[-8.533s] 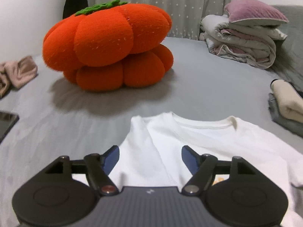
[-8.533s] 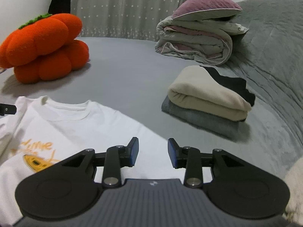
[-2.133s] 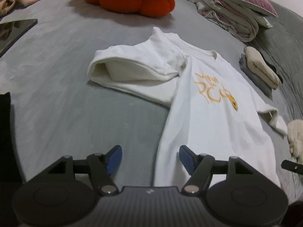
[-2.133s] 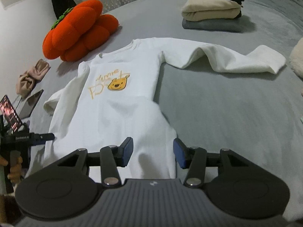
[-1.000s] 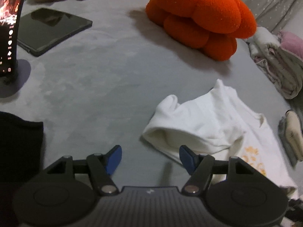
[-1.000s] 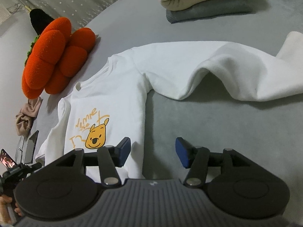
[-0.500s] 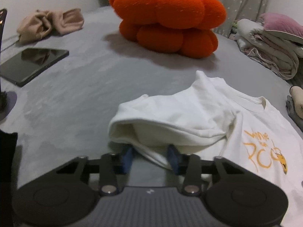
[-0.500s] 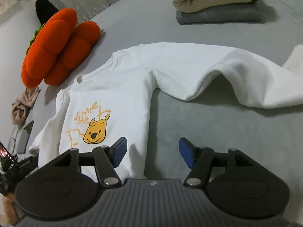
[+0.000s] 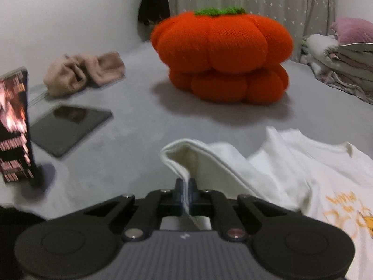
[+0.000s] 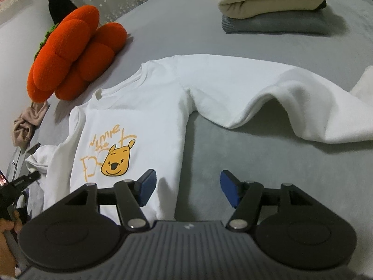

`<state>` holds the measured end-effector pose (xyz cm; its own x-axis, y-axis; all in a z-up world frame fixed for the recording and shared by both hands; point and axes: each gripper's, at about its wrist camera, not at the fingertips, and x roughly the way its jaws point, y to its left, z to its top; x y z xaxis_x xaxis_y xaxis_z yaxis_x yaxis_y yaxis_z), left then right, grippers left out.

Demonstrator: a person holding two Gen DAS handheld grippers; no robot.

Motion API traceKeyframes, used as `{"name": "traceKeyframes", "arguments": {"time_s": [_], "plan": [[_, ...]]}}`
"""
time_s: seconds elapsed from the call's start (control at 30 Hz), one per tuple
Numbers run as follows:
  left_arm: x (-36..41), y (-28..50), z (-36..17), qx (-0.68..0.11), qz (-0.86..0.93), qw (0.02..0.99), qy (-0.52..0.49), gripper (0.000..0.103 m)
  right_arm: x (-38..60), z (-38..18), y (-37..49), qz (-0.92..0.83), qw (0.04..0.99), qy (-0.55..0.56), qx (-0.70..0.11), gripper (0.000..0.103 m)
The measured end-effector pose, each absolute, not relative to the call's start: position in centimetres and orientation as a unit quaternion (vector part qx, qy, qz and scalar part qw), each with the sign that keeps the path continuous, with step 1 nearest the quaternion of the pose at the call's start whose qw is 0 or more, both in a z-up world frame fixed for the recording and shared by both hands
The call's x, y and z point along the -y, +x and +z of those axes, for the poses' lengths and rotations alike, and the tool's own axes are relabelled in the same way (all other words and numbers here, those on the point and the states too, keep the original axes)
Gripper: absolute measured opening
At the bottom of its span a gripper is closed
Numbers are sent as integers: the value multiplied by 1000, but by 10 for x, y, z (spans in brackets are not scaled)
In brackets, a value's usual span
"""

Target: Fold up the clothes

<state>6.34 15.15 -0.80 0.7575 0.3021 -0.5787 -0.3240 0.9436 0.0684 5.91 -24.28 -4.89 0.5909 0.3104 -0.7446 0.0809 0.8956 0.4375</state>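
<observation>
A white long-sleeved shirt (image 10: 149, 107) with a yellow bear print lies face up on the grey bed. My left gripper (image 9: 185, 187) is shut on the cuff of its sleeve (image 9: 186, 158), and the cuff's edge rises between the pads off the bed. In the right wrist view that same gripper (image 10: 30, 177) shows at the far left, at the sleeve end. My right gripper (image 10: 186, 187) hangs open above the shirt's side edge, with nothing between its fingers. The other sleeve (image 10: 279, 100) stretches out to the right with a hump in it.
An orange pumpkin cushion (image 9: 221, 56) sits beyond the shirt. A dark tablet (image 9: 67, 126), a lit phone on a stand (image 9: 14, 126) and a crumpled beige cloth (image 9: 84, 72) lie to the left. Folded clothes (image 10: 272, 4) are stacked at the far right, bedding (image 9: 342, 58) behind.
My left gripper went from open to shut on the sleeve cuff and lifted it a little, while its view swung up and leftward. The right gripper has hardly moved.
</observation>
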Motion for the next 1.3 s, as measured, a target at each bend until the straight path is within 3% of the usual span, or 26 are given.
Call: {"name": "traceKeyframes", "arguments": {"time_s": [0.43, 0.73, 0.77, 0.83, 0.87, 0.9, 1.17, 1.3], "plan": [[-202, 97, 13, -268, 264, 926, 16, 4, 254, -47, 63, 52, 867, 235, -437, 65], [-220, 111, 0, -295, 302, 906, 17, 5, 264, -45, 64, 41, 867, 246, -430, 65], [-219, 109, 0, -295, 300, 907, 14, 8, 264, -44, 64, 41, 868, 245, -430, 65], [-218, 105, 0, -299, 286, 910, 6, 29, 264, -44, 64, 41, 868, 244, -430, 65], [-216, 103, 1, -304, 277, 912, 0, 49, 264, -44, 64, 41, 868, 244, -430, 65], [-215, 100, 1, -308, 268, 913, -8, 57, 264, -44, 64, 42, 868, 244, -430, 65], [-205, 81, -3, -383, 193, 898, -102, 69, 264, -43, 64, 41, 868, 243, -430, 65], [-194, 74, -9, -397, 150, 895, -133, 70, 263, -43, 64, 42, 869, 243, -429, 65]]}}
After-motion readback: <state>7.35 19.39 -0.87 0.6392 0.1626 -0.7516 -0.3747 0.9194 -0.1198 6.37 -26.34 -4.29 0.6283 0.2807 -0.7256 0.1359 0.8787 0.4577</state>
